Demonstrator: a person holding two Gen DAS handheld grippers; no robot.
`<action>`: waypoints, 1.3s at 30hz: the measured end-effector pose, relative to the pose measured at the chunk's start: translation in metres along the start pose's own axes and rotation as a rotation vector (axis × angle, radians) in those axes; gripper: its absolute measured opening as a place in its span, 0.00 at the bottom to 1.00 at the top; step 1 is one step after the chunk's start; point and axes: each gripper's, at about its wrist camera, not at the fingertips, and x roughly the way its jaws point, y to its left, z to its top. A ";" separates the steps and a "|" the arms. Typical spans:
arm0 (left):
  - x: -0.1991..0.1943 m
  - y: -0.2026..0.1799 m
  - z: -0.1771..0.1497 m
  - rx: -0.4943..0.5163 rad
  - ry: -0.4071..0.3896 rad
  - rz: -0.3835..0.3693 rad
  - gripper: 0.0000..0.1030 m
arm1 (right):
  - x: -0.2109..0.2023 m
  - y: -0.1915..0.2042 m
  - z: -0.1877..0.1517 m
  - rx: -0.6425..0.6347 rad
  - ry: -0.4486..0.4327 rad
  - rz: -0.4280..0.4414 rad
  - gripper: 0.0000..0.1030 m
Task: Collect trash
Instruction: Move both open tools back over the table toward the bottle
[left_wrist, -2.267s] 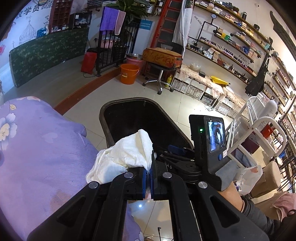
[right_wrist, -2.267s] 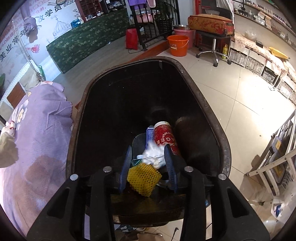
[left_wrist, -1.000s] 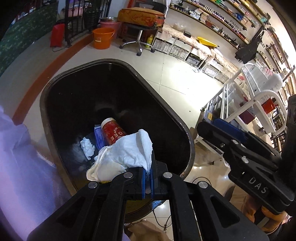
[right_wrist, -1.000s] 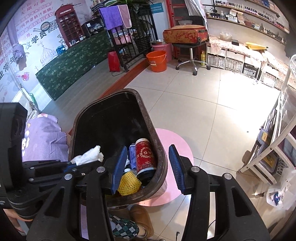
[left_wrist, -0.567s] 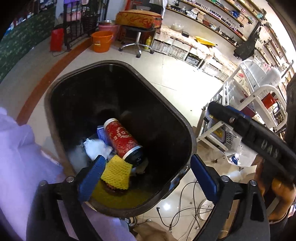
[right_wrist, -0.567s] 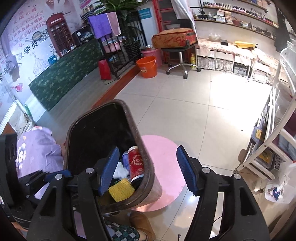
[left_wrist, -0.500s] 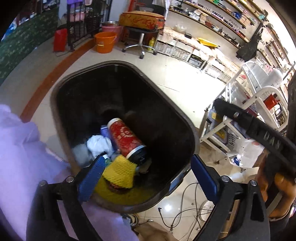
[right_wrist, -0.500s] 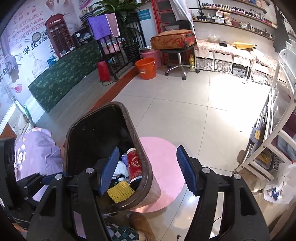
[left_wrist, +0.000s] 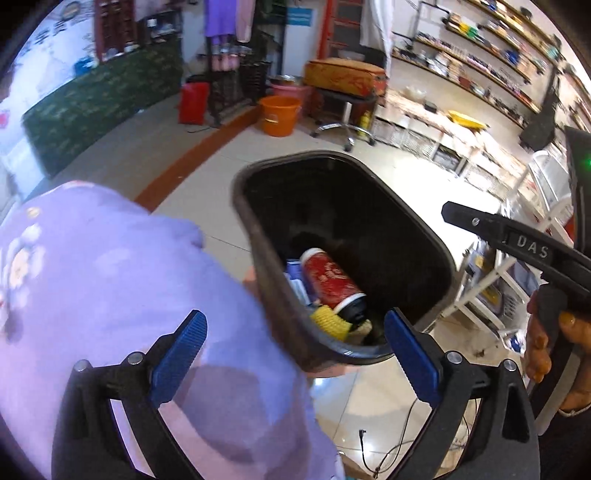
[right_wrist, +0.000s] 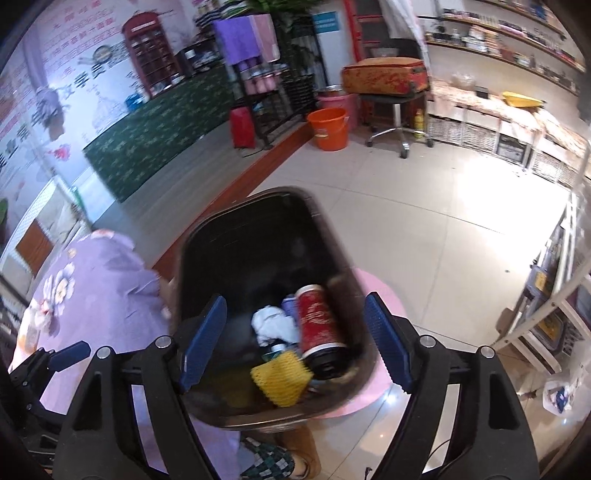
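A black trash bin (left_wrist: 417, 229) (right_wrist: 207, 236) stands on the tiled floor. Inside lie a red can (left_wrist: 330, 280) (right_wrist: 317, 319), a yellow foam net (left_wrist: 328, 323) (right_wrist: 282, 376), a crumpled white tissue (right_wrist: 271, 325) and a blue item (left_wrist: 295, 271). My left gripper (left_wrist: 295, 350) is open and empty, held above the bin's near rim and the purple cloth. My right gripper (right_wrist: 295, 339) is open and empty above the bin; it also shows at the right of the left wrist view (left_wrist: 517, 243).
A purple flowered cloth (left_wrist: 92, 277) (right_wrist: 92, 291) covers a surface left of the bin. A pink round mat (right_wrist: 376, 295) lies under the bin. An orange bucket (left_wrist: 279, 114), a stool with a cushion (right_wrist: 388, 77), shelves and a white rack (right_wrist: 546, 288) stand around.
My left gripper opened and let the white tissue fall into the bin. Both grippers then pulled back and up, and the left view swung toward the purple cloth.
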 end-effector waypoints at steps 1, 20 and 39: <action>-0.004 0.005 -0.003 -0.013 -0.008 0.013 0.93 | 0.002 0.007 -0.001 -0.012 0.008 0.013 0.74; -0.087 0.165 -0.065 -0.263 -0.059 0.344 0.93 | 0.033 0.209 -0.033 -0.398 0.156 0.312 0.74; -0.082 0.371 -0.054 -0.177 0.247 0.522 0.86 | 0.044 0.310 -0.052 -0.572 0.236 0.402 0.74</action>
